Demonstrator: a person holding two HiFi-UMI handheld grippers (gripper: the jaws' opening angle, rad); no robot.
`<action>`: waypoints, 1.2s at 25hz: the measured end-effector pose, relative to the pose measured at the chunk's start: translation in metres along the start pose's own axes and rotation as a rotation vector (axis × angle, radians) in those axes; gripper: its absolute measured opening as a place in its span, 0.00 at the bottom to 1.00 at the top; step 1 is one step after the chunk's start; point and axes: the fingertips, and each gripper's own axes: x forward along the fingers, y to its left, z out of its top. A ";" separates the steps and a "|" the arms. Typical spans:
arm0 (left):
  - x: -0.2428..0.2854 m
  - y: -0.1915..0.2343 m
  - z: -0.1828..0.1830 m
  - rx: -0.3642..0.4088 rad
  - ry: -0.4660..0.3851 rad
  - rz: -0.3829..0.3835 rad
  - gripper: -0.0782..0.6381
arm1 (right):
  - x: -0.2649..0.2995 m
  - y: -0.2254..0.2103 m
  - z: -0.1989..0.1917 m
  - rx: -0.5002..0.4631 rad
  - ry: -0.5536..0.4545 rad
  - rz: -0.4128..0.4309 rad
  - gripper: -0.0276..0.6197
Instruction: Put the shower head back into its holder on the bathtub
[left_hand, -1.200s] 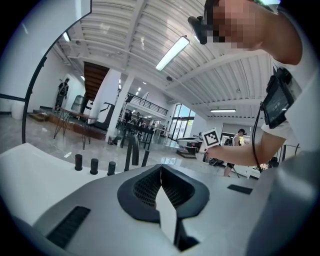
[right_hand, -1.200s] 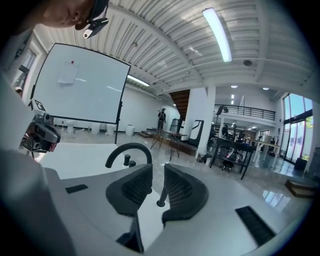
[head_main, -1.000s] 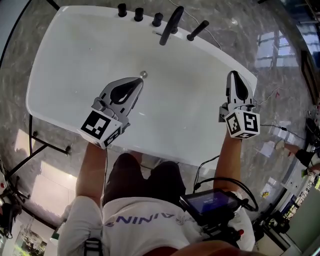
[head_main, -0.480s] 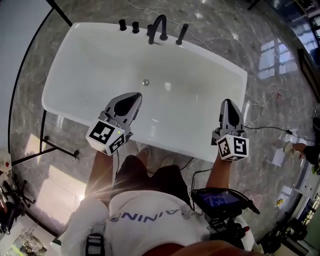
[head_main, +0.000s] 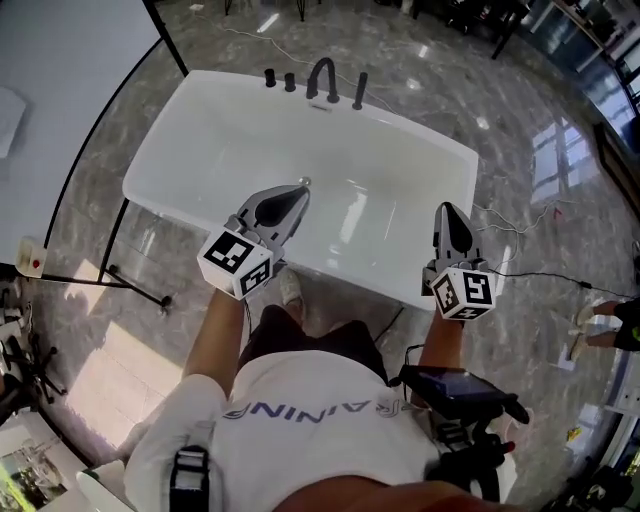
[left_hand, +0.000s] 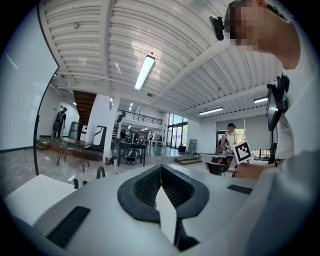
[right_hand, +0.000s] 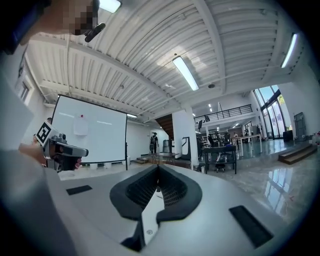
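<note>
White oval bathtub (head_main: 230, 130): smooth, high-gloss shell, acrylic or enamel cannot be told, soft highlights across its inner floor; black arched tap spout (head_main: 322, 78) on the far rim reads as dark matt metal. Grey veined stone floor (head_main: 560, 130): polished, near mirror-like, carrying bright window reflections. Left gripper (head_main: 300, 188) and right gripper (head_main: 445, 208): pale grey matt plastic bodies, smooth, with black rubbery pads (left_hand: 145, 189) moulded in a fine grid texture; white T-shirt (head_main: 300, 440) is plain matt cloth
</note>
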 end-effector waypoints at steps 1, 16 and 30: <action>-0.007 -0.011 0.004 0.004 -0.001 0.001 0.13 | -0.008 0.007 0.008 -0.006 -0.007 0.017 0.06; -0.094 -0.031 0.075 0.055 -0.088 -0.042 0.13 | -0.047 0.119 0.091 -0.082 -0.037 0.059 0.06; -0.172 0.023 0.102 0.066 -0.154 -0.058 0.13 | -0.038 0.211 0.113 -0.140 -0.033 0.038 0.06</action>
